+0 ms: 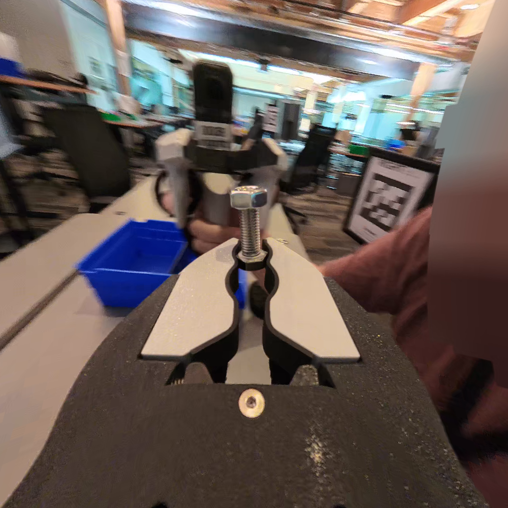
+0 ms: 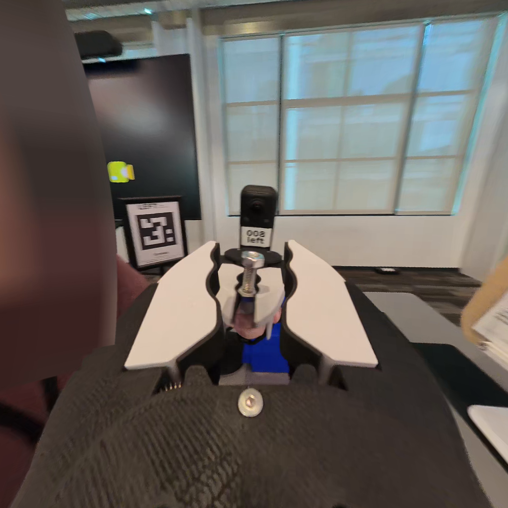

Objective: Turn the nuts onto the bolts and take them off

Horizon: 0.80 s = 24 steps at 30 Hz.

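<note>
A silver bolt (image 1: 248, 220) stands upright, hex head up, with a nut (image 1: 250, 257) low on its thread. My left gripper (image 1: 251, 247) is shut on the bolt's lower end, at the nut. The right gripper (image 1: 220, 165) faces it from behind the bolt, blurred and held in a hand. In the right wrist view, my right gripper (image 2: 251, 247) is open. Its fingers stand wide on either side of the bolt (image 2: 250, 275) and the left gripper (image 2: 248, 298), touching neither. The nut (image 2: 247, 292) sits just above the left fingers.
A blue bin (image 1: 132, 261) sits on the grey table (image 1: 41, 275) below and left of the grippers. A red-brown sleeve (image 1: 384, 275) reaches in from the right. A framed marker board (image 1: 384, 198) stands on the floor. A brown package (image 2: 489, 302) is at the right edge. Across from one pair of fingers to the other is roughly 6 cm.
</note>
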Each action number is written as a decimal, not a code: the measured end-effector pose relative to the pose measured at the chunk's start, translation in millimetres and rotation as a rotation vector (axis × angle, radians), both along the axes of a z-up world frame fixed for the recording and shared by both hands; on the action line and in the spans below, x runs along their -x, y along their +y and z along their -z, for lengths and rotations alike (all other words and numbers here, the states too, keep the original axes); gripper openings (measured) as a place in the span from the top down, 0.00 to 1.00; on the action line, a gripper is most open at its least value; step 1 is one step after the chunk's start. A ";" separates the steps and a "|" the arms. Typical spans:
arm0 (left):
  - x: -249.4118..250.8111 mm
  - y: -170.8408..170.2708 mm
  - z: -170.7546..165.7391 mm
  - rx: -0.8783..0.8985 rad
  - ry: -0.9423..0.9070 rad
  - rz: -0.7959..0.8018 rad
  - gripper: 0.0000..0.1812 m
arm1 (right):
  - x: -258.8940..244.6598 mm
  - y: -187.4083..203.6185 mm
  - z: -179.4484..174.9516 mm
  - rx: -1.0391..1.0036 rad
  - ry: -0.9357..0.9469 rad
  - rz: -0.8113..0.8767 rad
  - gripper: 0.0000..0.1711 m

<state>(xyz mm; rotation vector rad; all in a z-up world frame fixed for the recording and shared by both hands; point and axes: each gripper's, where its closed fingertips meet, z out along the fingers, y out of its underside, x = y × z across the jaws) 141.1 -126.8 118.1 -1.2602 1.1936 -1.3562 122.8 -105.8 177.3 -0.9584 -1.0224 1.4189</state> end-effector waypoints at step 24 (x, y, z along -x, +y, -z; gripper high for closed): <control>-0.9 0.8 4.1 -0.118 0.044 -0.062 0.92 | 22.3 -18.8 19.9 0.054 -0.156 -0.145 0.89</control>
